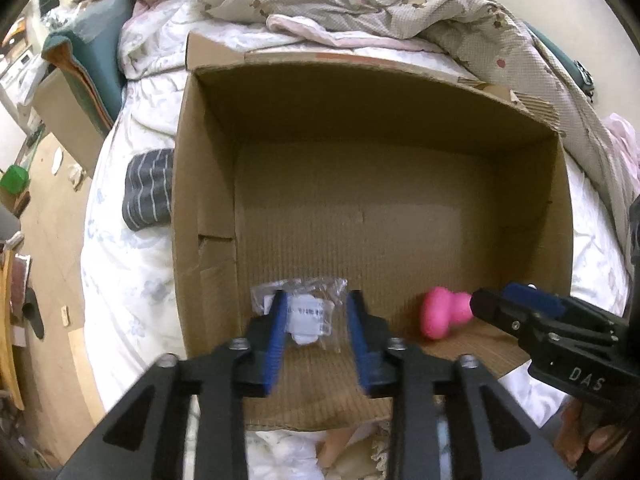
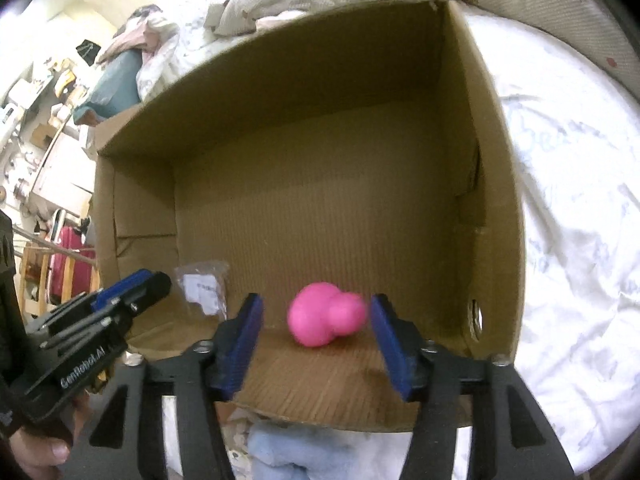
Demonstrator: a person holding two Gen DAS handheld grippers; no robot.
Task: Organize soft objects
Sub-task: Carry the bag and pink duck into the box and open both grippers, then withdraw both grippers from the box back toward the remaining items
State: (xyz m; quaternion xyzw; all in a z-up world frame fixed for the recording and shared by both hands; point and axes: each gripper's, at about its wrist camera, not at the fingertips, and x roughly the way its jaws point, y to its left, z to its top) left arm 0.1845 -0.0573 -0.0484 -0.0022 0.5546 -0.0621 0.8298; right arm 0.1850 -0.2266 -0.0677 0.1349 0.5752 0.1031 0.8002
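A: Where's the pink toy [image 2: 326, 320]?
B: Lower centre, on the box [image 2: 320, 184] floor. Smooth, two-lobed, between the right gripper [image 2: 316, 322]'s spread jaws, untouched.
A: The left gripper [image 1: 316, 316]?
B: Spread around a clear packet [image 1: 308, 312].

Bed [image 1: 132, 280]: white sheet with a faint pale-blue floral print, creased. Rumpled quilt [image 1: 400, 4], beige with small brown and pink motifs, heaped along the far side. Teal cushion [image 1: 100, 52] at the bed's far left corner, pink cloth draped over it. Folded grey striped fabric [image 1: 149, 188] lying on the sheet. Floor [image 1: 48, 208]: light wood-tone, scattered with small items. Green container [image 1: 15, 179] at the left edge. Cluttered shelving [image 2: 36, 92] against a bright, pale wall. Red-pink suitcase [image 2: 74, 260] behind a wooden frame.
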